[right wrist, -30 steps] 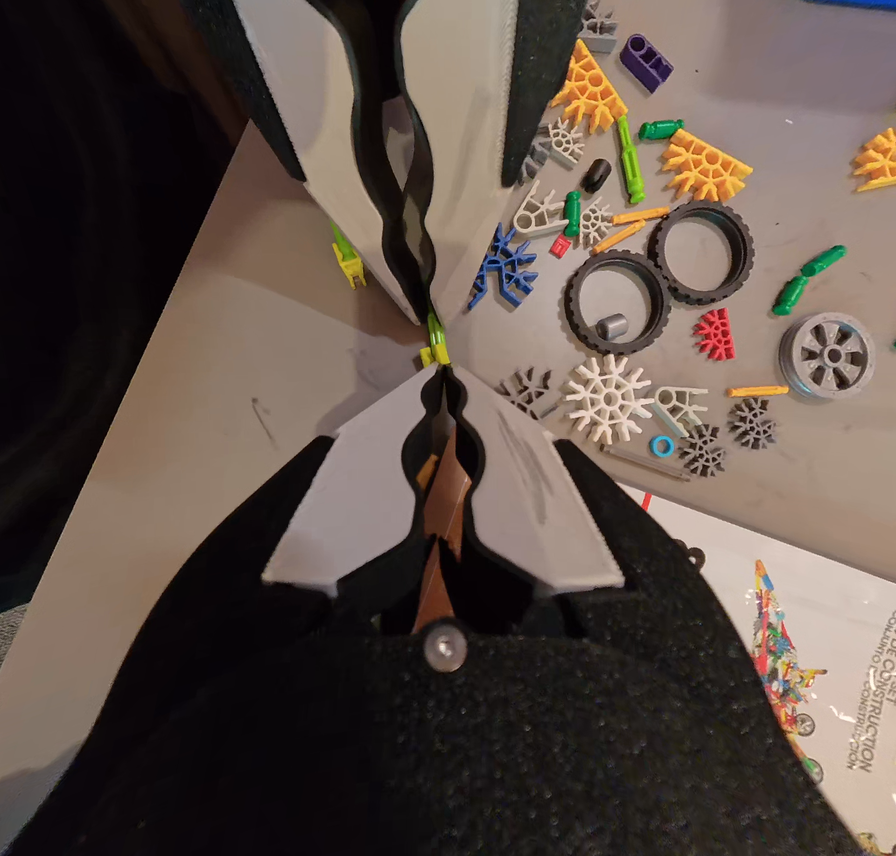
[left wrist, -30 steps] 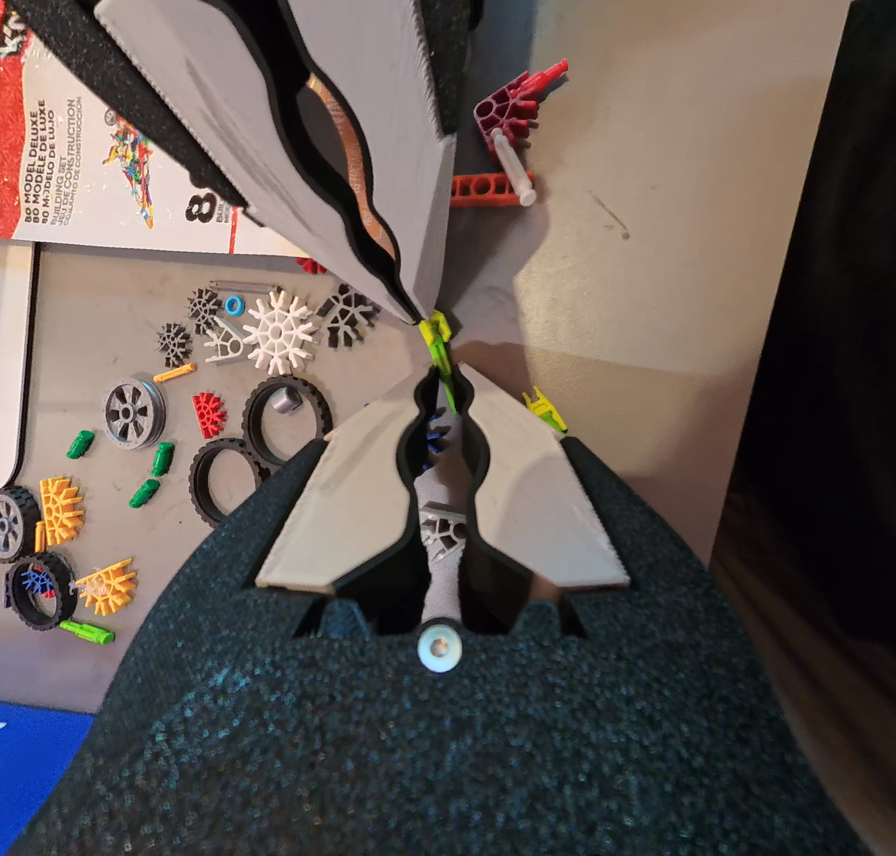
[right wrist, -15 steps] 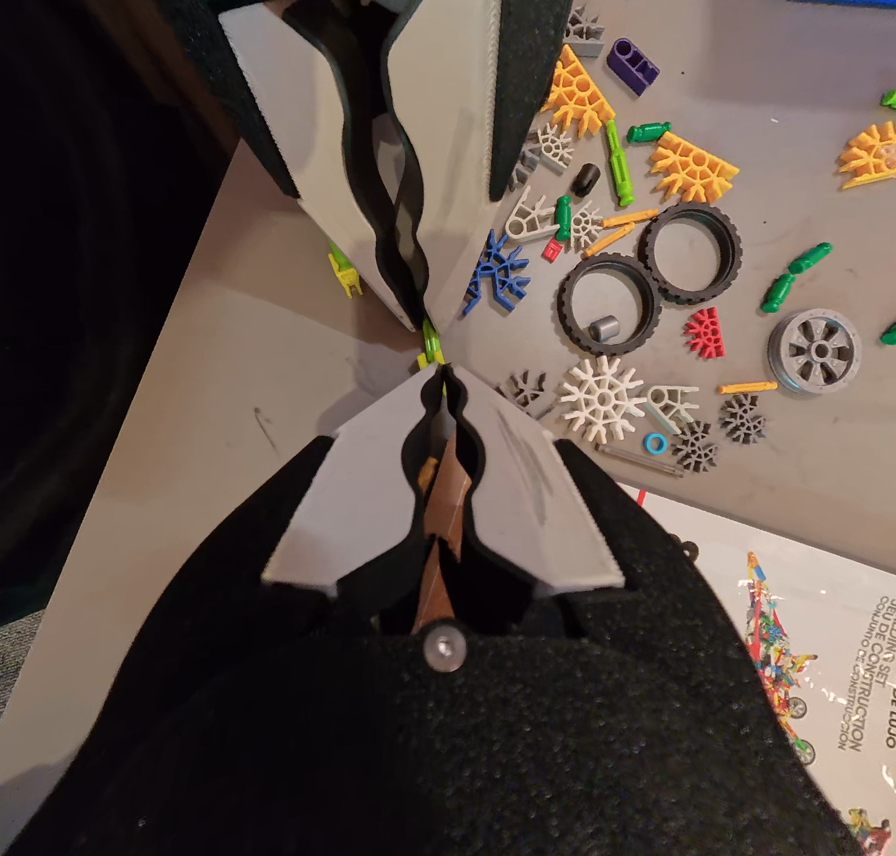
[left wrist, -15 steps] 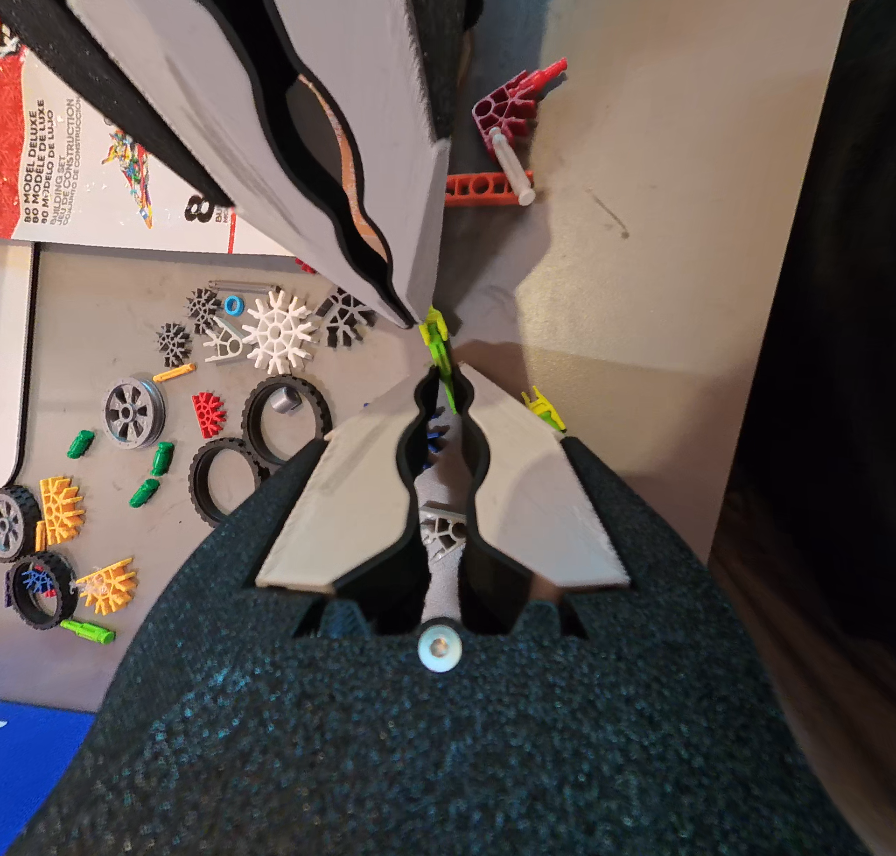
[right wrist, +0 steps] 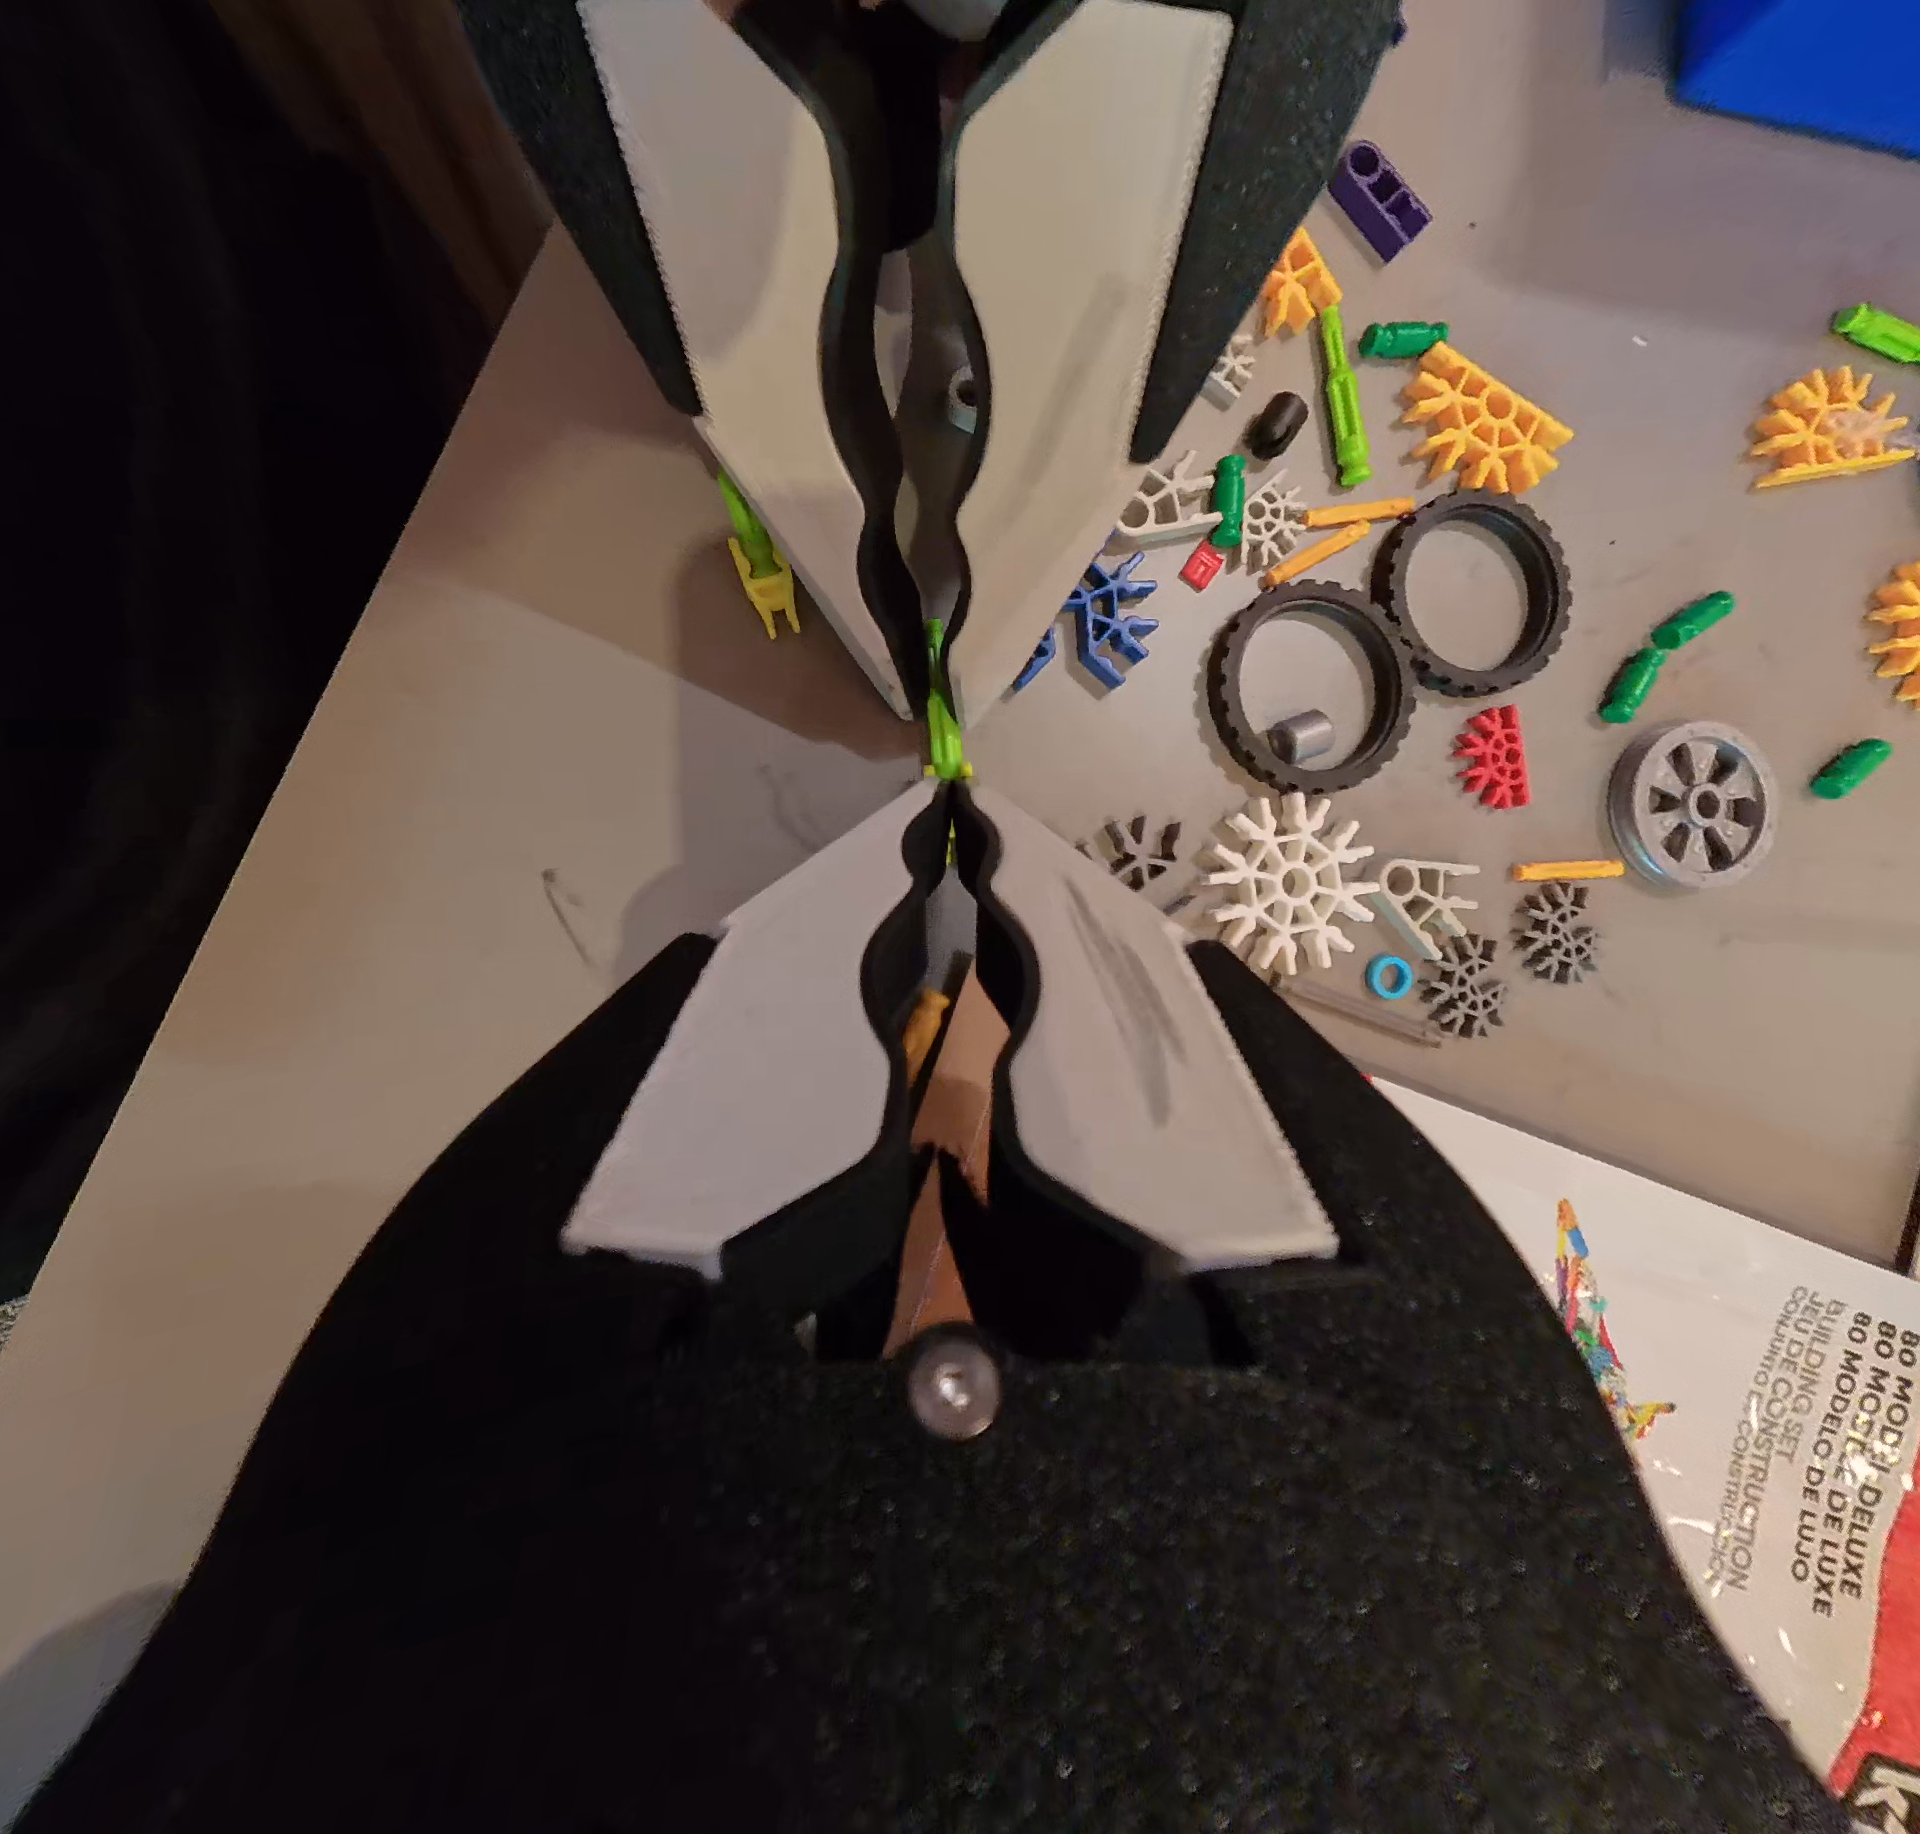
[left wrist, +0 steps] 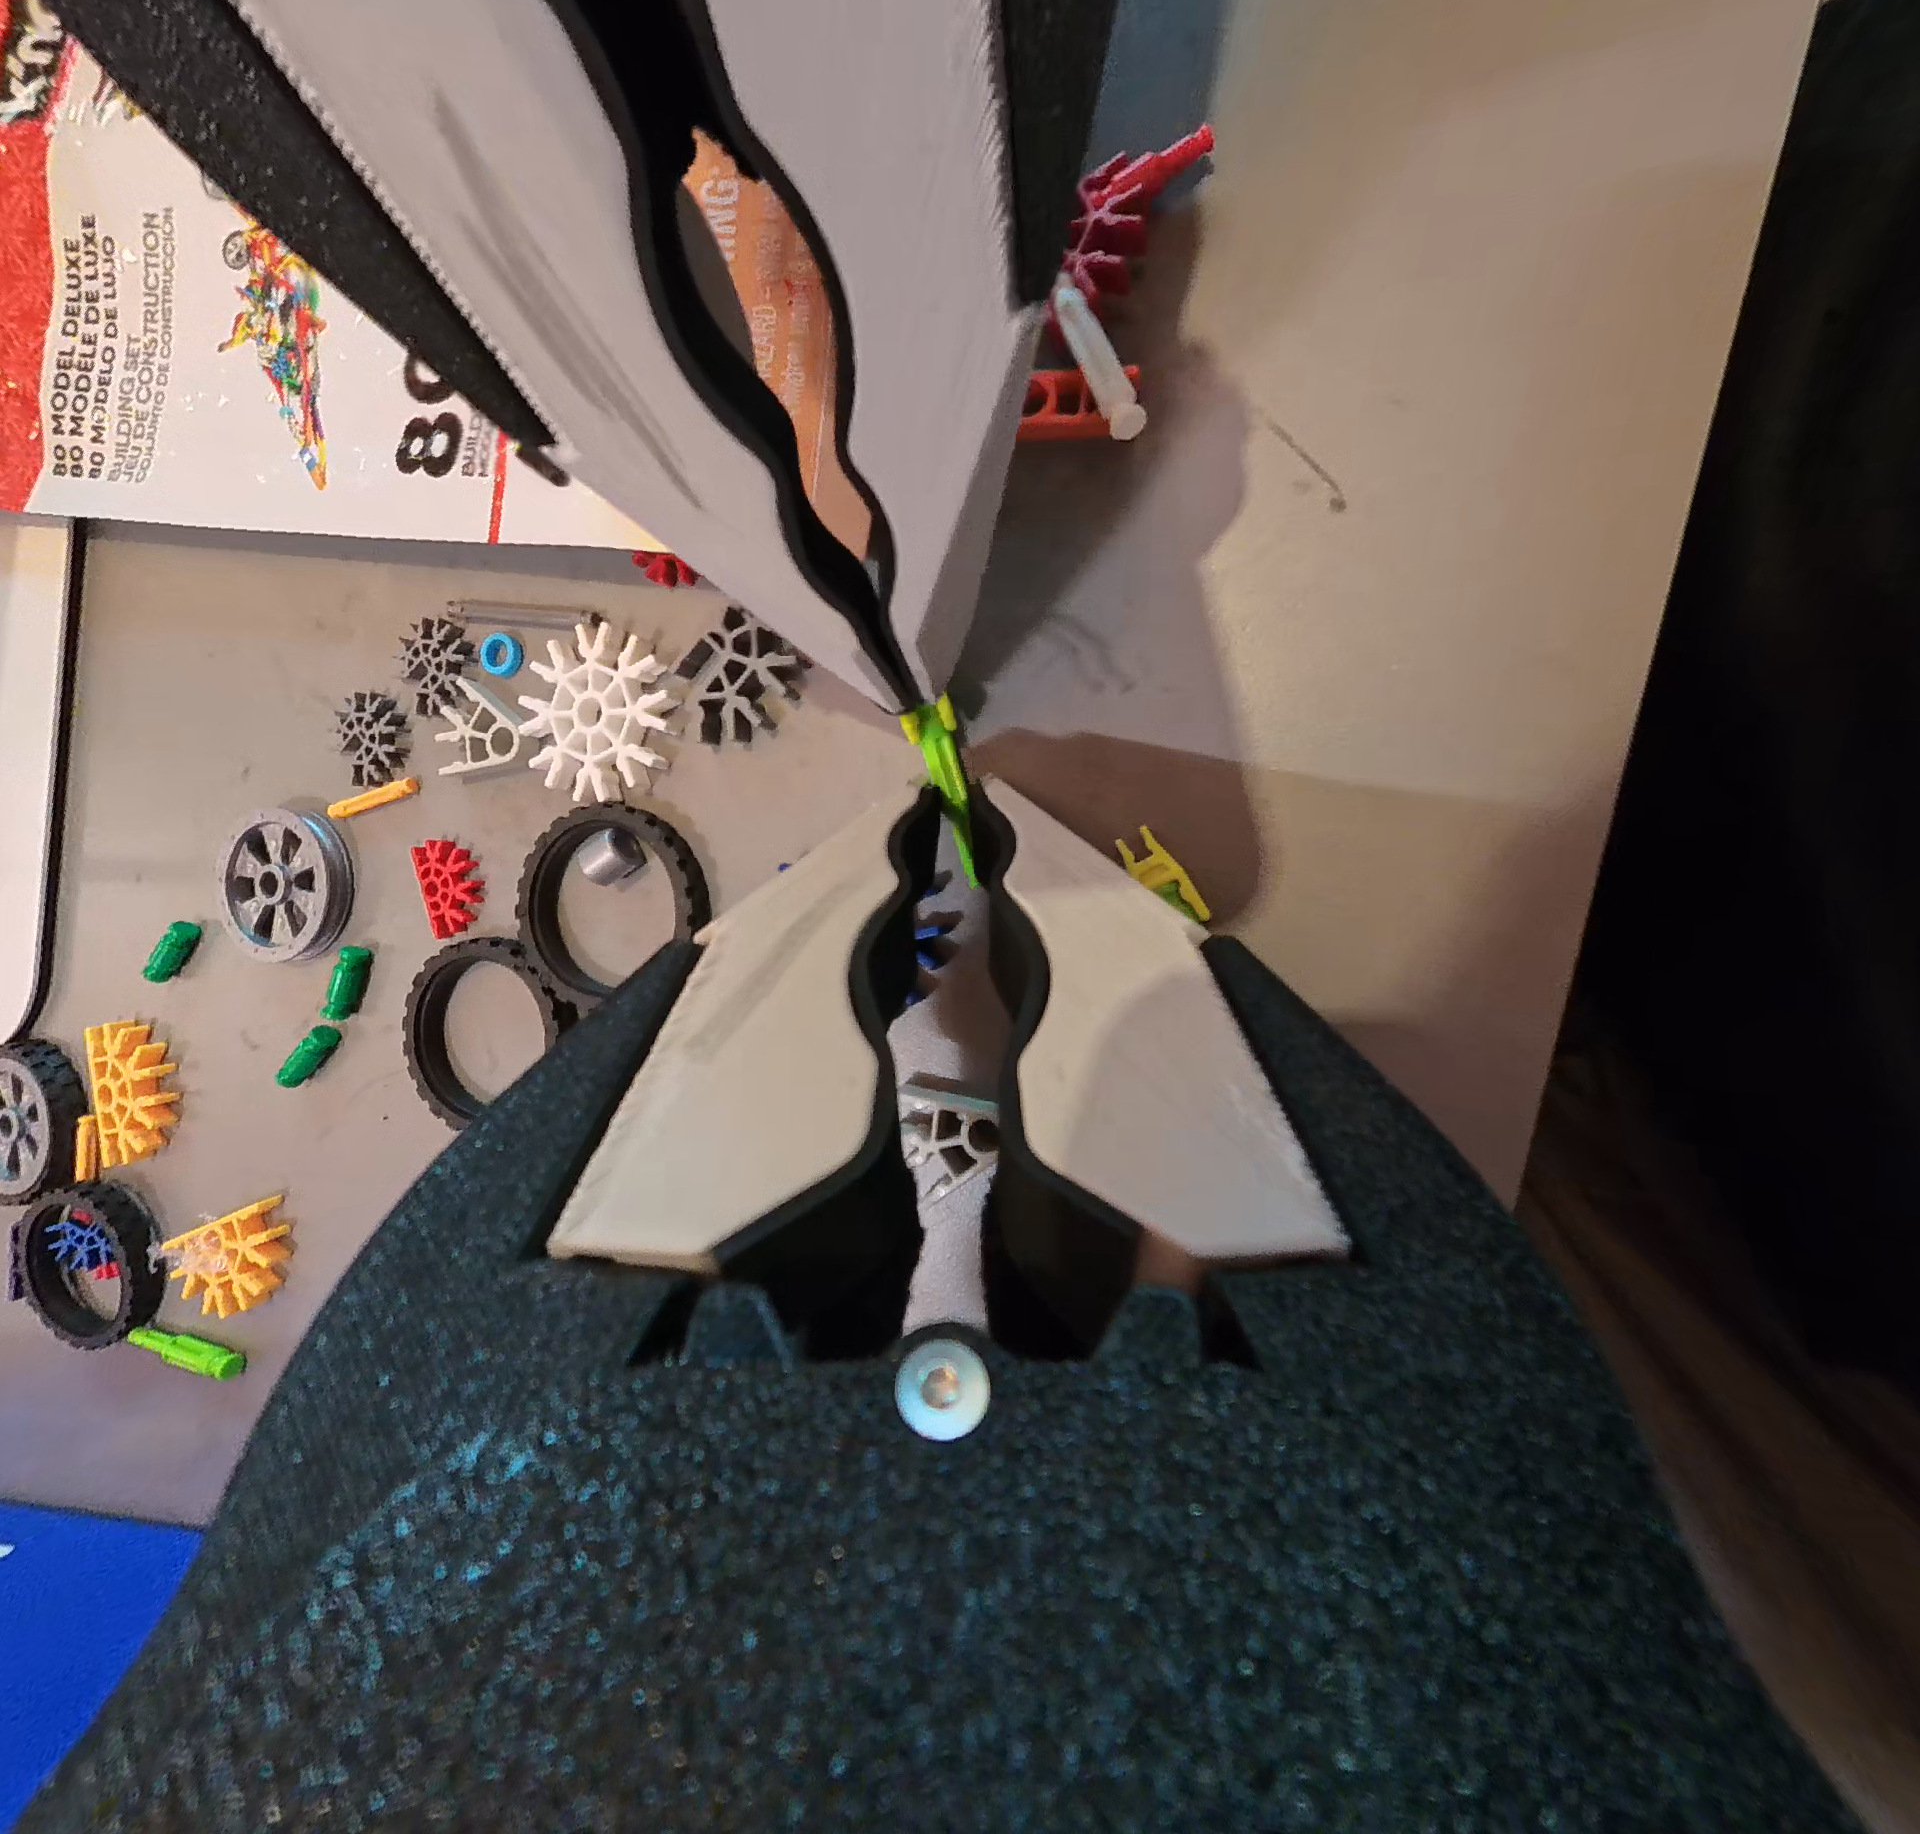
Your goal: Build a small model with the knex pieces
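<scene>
My left gripper [left wrist: 951,797] is shut on a lime green rod [left wrist: 948,771], held above the table. My right gripper [right wrist: 948,797] comes from the opposite side, tip to tip with the left one. It is shut on a small yellow-green connector [left wrist: 930,719] at the rod's far end. In the right wrist view the rod [right wrist: 940,730] spans the short gap between both pairs of tips. The rod's middle shows; its ends are hidden between the jaws. A second yellow connector with a green rod [left wrist: 1164,875] lies on the table just beside my left gripper.
Loose building pieces lie on the grey table: a white snowflake connector [left wrist: 597,709], black tyres [left wrist: 613,901], a grey wheel [left wrist: 281,885], yellow fans, green rods. A printed booklet [left wrist: 156,350] lies at the back left. The table edge [left wrist: 1538,1109] runs along the right, dark beyond it. Only a small space, under 4 cm, lies between the two pairs of fingers.
Both grippers stay shut, tip to tip on the green piece. The right gripper has turned slightly, so the left gripper now stands more straight opposite it.
</scene>
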The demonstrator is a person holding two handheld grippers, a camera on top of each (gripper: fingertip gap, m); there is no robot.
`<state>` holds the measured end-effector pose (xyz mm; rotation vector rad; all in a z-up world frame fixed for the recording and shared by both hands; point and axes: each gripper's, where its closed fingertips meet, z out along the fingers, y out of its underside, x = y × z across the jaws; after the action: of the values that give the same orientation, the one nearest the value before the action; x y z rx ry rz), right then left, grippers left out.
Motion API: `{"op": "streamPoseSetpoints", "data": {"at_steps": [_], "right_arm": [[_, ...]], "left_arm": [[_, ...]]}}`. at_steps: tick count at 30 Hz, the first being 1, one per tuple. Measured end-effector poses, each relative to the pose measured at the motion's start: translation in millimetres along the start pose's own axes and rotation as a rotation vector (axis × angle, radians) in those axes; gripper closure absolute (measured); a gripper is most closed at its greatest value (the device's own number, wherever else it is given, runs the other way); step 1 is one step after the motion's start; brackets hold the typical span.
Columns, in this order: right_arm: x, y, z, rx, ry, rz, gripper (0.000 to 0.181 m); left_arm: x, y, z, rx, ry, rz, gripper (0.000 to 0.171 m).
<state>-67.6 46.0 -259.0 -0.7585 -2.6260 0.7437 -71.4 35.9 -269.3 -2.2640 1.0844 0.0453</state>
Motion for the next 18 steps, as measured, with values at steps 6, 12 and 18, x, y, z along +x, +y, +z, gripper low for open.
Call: {"op": "streamPoseSetpoints", "data": {"at_steps": [6,12,18], "right_arm": [[-0.7,-0.6,1.5,0.005,-0.01,0.02,0.181],[-1.8,-0.1,2.0,-0.012,-0.025,0.029,0.181],[-3.4,0.4,2.8,-0.038,-0.064,0.054,0.181]], "left_arm": [[0.2,-0.3,0.0,0.003,0.002,-0.003,0.168],[0.8,-0.3,-0.1,-0.001,-0.001,-0.006,0.168],[1.1,-0.5,-0.1,0.001,-0.001,-0.01,0.168]]}}
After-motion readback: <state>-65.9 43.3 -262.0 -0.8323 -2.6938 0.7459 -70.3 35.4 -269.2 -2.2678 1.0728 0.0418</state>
